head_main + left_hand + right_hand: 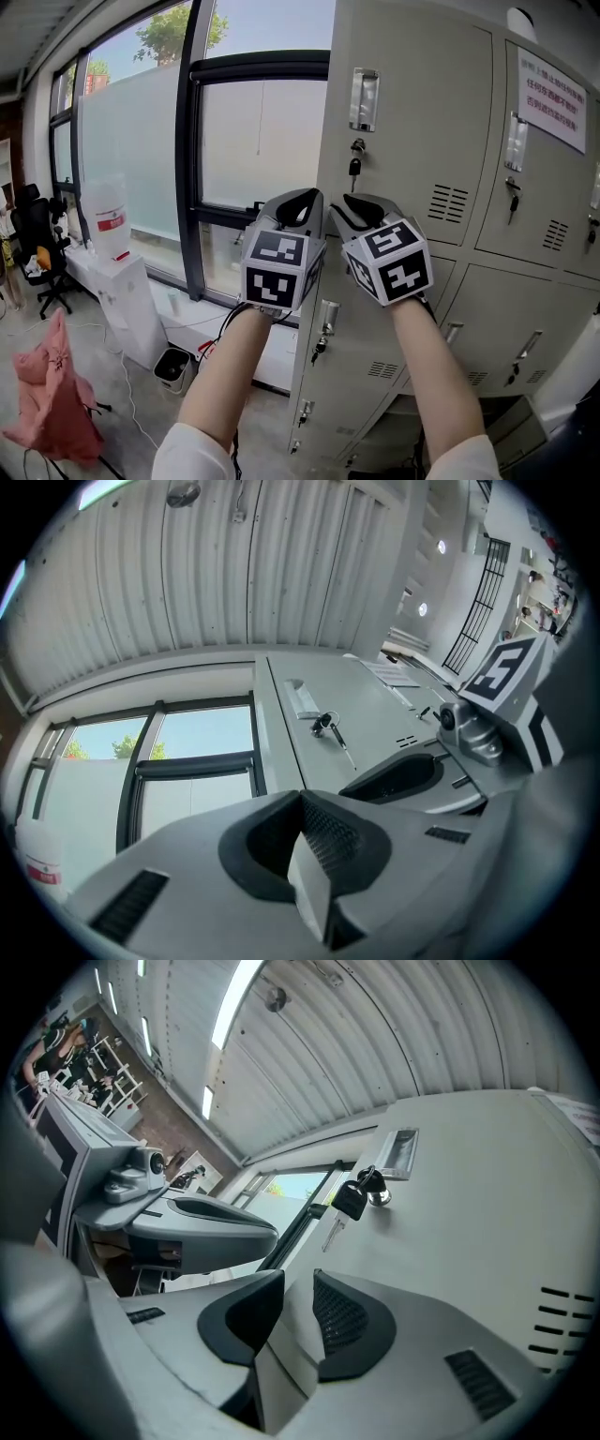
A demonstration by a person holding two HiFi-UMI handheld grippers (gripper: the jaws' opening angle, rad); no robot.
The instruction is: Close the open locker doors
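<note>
A grey bank of lockers (412,216) fills the right of the head view. Its upper left door (412,112) has a recessed handle (364,98) and a black key (355,169) hanging in the lock. Both grippers are raised side by side in front of that door's lower edge. My left gripper (302,199) has its jaws together, with nothing between them (302,799). My right gripper (361,204) shows a narrow gap with nothing in it (298,1279). The same door (469,1204) and key (352,1199) lie just beyond its jaws. Whether either gripper touches the door is hidden.
More locker doors run right and below, one with a printed notice (553,98). A dark-framed window (253,141) is to the left. Below it stand a water jug (108,220) on a white cabinet (131,300), a small bin (175,366), a pink cloth (56,389) and an office chair (37,244).
</note>
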